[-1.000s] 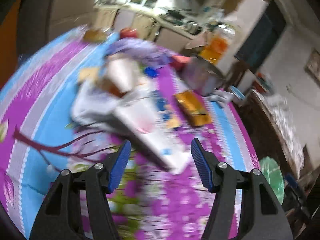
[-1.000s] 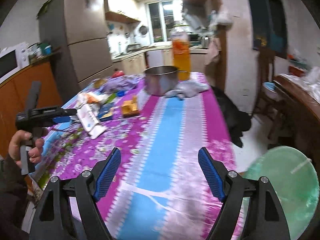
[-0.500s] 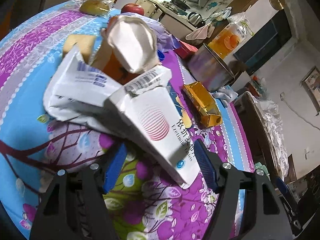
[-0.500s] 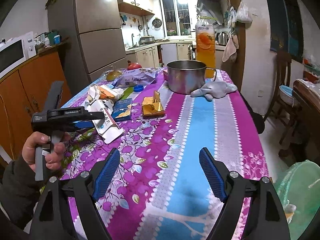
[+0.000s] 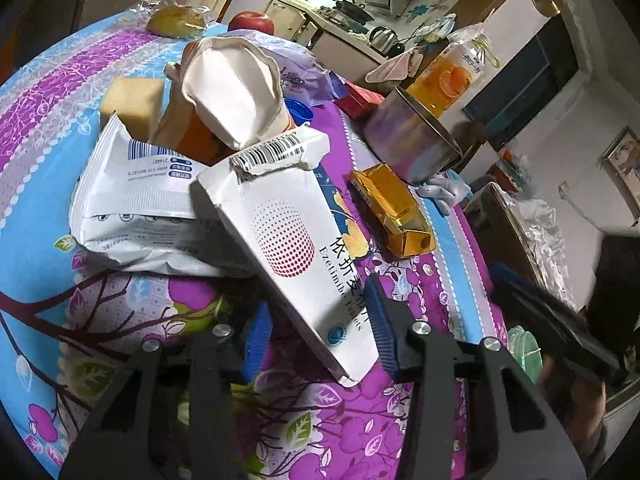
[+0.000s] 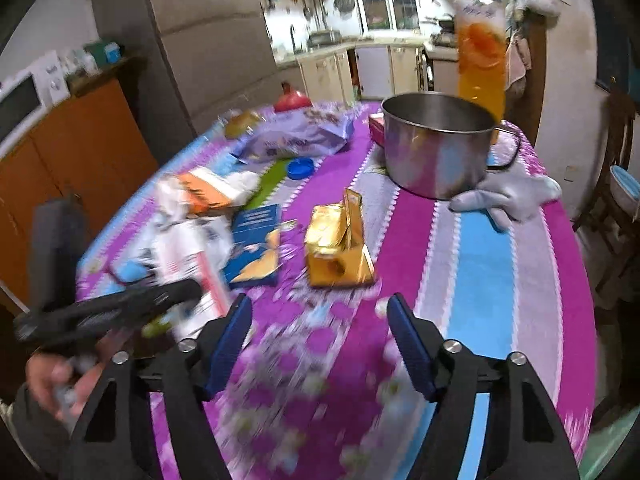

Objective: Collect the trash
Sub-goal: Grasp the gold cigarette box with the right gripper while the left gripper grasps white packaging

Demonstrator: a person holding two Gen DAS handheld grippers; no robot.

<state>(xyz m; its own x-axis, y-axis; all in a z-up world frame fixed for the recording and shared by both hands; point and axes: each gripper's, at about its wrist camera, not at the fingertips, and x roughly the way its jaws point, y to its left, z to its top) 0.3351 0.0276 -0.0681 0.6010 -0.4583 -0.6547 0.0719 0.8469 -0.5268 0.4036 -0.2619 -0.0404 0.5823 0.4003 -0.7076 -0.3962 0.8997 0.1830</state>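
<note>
A flattened white tablet box (image 5: 288, 236) lies on the flowered tablecloth (image 5: 52, 240), its near end between the jaws of my left gripper (image 5: 318, 328). Those jaws are closing: the right pad is at the box's edge and the left pad stands a little off it. Behind the box are a torn white packet (image 5: 136, 196) and a crushed paper cup (image 5: 232, 92). A gold carton (image 6: 340, 248) sits just ahead of my right gripper (image 6: 318, 336), whose jaws are closing over bare cloth with nothing between them. A blue leaflet (image 6: 256, 248) lies left of the carton.
A steel pot (image 6: 436, 148), an orange juice bottle (image 6: 480, 52) and a grey glove (image 6: 508, 196) stand at the back right. A purple bag (image 6: 296, 136), a blue cap (image 6: 300, 168) and an apple (image 5: 251, 22) lie further back. A green bin (image 5: 524, 348) is beyond the table edge.
My left gripper came down over the white box and its jaws narrowed around it. The right gripper swung left across the table to the gold carton, its jaws narrowing.
</note>
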